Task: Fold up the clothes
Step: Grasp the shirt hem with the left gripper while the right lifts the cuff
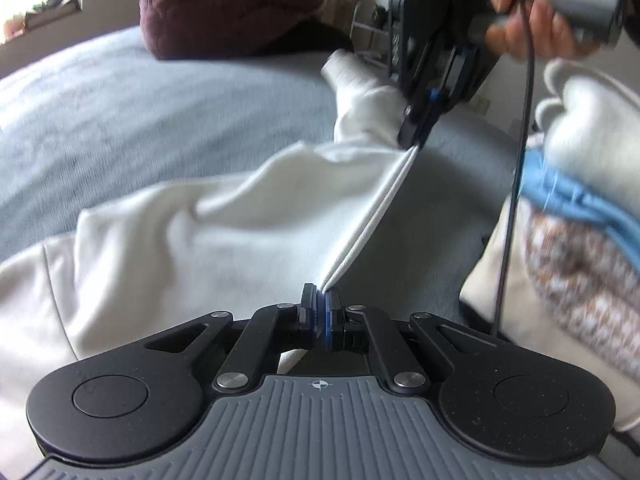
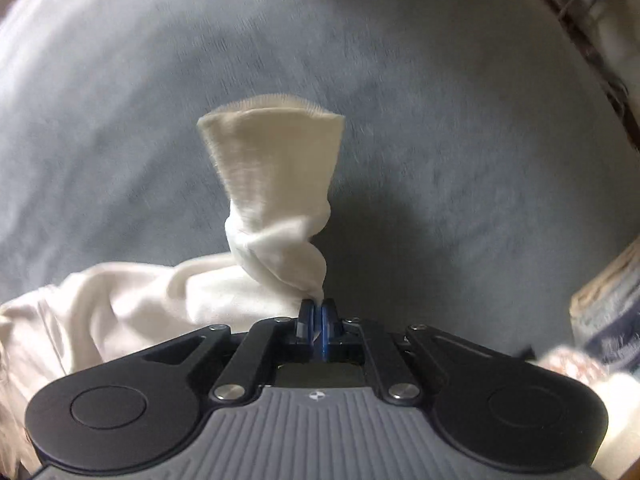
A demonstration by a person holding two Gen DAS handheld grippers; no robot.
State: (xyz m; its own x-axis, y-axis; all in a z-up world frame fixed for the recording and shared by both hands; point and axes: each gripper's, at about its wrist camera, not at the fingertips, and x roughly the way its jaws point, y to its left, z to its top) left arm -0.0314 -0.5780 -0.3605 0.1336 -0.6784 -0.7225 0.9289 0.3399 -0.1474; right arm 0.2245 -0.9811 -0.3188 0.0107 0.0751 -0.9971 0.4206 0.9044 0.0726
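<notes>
A cream-white garment (image 1: 168, 232) lies on a blue-grey bed cover (image 1: 120, 112). My left gripper (image 1: 321, 294) is shut on its doubled edge, which runs taut up to my right gripper (image 1: 412, 140), also pinching that edge. A hand (image 1: 536, 20) holds the right gripper from above. In the right wrist view my right gripper (image 2: 318, 306) is shut on a twisted part of the white garment (image 2: 276, 248). Its ribbed sleeve cuff (image 2: 276, 152) hangs below over the cover (image 2: 440, 120).
A pile of clothes lies at the right: a cream piece (image 1: 592, 136), a blue one (image 1: 568, 192) and a patterned knit (image 1: 580, 272). A dark maroon quilted item (image 1: 228, 0) sits at the far side of the bed. A black cable (image 1: 516, 184) hangs down from the right gripper.
</notes>
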